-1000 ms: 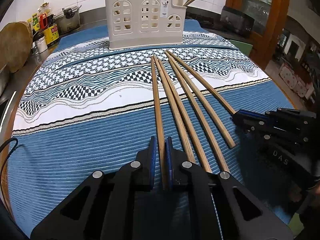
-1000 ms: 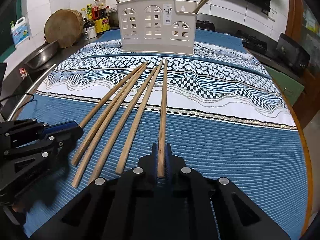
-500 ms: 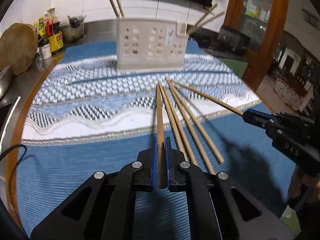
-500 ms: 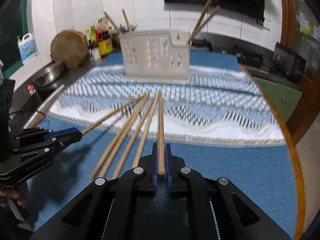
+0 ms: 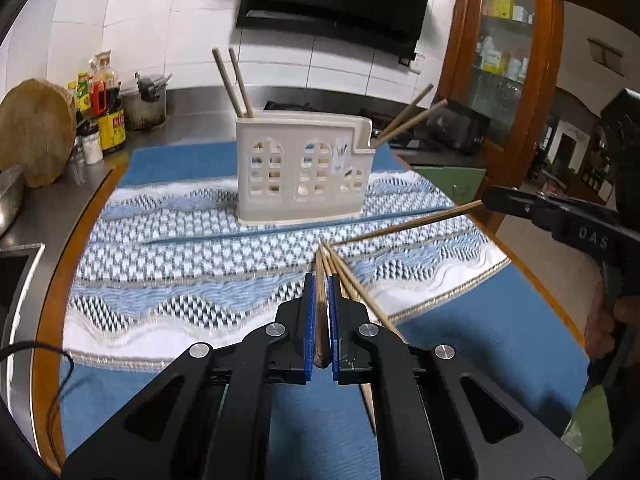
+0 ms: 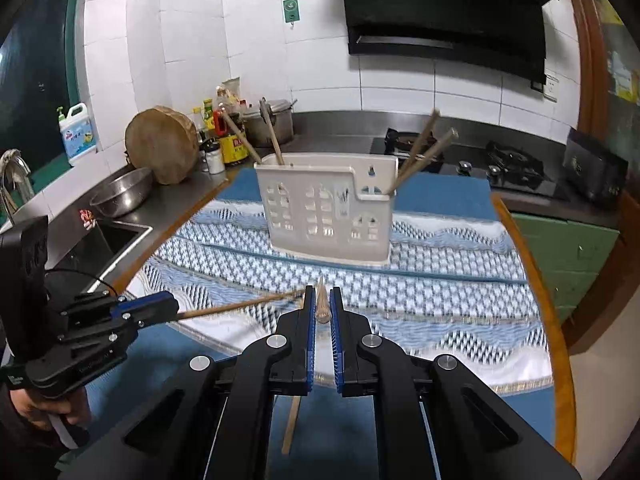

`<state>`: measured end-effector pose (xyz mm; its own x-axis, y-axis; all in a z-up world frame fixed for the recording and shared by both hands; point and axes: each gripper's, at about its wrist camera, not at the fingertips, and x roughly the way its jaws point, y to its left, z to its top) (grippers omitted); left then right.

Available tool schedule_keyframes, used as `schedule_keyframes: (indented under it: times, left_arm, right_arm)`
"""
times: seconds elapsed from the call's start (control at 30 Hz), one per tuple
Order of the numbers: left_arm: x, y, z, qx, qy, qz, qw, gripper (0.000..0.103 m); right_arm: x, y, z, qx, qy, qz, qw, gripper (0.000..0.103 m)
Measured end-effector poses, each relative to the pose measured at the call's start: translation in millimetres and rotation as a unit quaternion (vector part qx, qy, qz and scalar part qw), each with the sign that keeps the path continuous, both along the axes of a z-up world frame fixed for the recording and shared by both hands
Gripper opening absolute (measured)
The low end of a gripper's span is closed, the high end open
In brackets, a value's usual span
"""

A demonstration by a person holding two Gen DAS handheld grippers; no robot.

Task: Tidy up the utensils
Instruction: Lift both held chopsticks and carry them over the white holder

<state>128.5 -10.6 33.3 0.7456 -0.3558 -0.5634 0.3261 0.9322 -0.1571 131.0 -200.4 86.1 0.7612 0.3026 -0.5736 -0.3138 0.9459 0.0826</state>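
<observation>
Left claw (image 5: 320, 328) is clamped on a chopstick (image 5: 321, 308), lifted clear so it can drop into the white holder (image 5: 304, 172) further back on the tabletop (image 5: 168, 248). Right claw (image 6: 322, 328) pinches another chopstick (image 6: 321, 306) the same way, aimed at that holder.

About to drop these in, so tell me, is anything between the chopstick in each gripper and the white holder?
Nothing visible blocks either path. The left gripper and right gripper each hold a chopstick above the patterned cloth, which lies bare up to the white holder. Pairs of chopsticks already stand in both ends.
</observation>
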Motion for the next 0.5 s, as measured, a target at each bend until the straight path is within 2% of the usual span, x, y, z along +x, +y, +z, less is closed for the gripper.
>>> schedule_keyframes:
  times: [0.17,0.27,0.5]
  left_arm:
    - [12.7,-1.9,14.1,0.007,-0.027,-0.004,0.9996,0.005]
    - [19.4,-3.9,14.3,0.009,-0.031,-0.008,0.9995,0.005]
    - [31.2,-5.1,6.0,-0.004,-0.031,-0.011,0.9995,0.005]
  right_arm:
    - [16.8,-0.7,20.9,0.005,-0.002,0.015,1.0,0.007]
    - [23.6,3.5,29.8,-0.011,-0.011,0.017,1.0,0.007]
    - [31.3,6.6,32.1,-0.02,-0.016,0.022,0.999,0.007]
